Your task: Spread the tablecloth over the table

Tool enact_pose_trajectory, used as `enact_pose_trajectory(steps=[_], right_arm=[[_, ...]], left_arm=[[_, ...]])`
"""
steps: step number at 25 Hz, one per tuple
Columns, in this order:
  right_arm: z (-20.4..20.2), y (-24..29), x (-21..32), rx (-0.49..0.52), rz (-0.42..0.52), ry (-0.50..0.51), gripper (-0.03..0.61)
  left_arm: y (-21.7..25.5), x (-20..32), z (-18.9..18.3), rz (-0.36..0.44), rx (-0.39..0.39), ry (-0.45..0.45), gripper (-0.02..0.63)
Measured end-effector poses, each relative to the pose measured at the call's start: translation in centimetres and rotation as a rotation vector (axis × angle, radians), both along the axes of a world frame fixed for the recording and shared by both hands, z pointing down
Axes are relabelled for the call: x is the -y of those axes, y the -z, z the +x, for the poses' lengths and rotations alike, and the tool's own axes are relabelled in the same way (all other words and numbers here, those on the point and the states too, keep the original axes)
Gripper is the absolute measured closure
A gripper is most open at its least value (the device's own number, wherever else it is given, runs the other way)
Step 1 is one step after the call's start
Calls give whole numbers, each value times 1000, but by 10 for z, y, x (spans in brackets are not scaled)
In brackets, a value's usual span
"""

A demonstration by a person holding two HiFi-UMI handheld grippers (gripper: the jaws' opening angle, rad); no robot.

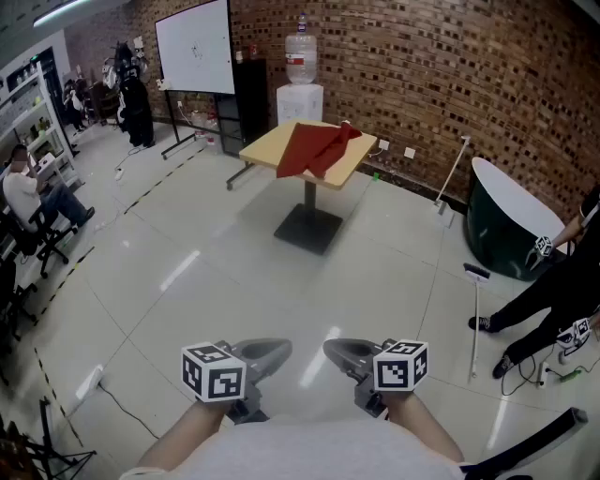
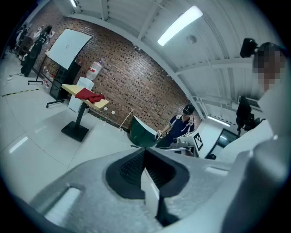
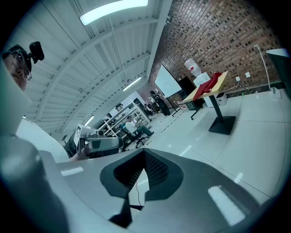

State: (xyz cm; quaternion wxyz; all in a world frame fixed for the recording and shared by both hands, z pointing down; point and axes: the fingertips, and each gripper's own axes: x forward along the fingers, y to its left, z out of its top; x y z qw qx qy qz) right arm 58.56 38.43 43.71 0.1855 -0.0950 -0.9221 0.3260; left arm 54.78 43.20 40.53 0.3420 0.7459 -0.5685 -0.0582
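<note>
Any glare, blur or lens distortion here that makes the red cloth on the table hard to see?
Head view: sharp, mildly bowed; light streaks glare on the floor, red cloth clear. Left gripper view: heavy fisheye, dark corners. Right gripper view: same fisheye, scene tilted, ceiling lamp blown out.

A whiteboard on a stand is set against the brick wall, with a black cabinet and a water dispenser just beside it. At the right, a dark green tub sits by the wall, near a person in dark clothes. A white-handled mop is near that person's feet. Another person sits at the left.
</note>
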Motion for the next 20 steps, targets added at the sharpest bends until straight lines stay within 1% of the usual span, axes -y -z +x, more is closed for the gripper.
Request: enact_pose_trajectory(steps=[6,10,12,15,17,20], right_arm=[[-27,11,21,34,20,-7,578],[-47,3,39,29,40,-17,578],[-62,-2,54,22,47,-23,578],[-89,-15,79,-3,45,-39,578],[-118,-24,102,-19,43,-60,578],[-182,-24,149,-31,42,-97,578]], left_arm=[[14,12,-35,32,26,25,614],[4,27,-69,50,13,50,614],[-1,43,-84,59,11,43,614],[-12,70,-109,54,-7,1,614],[-22,93,-141,53,-26,-20,614],[-22,139,-213,64,-49,-33,614]])
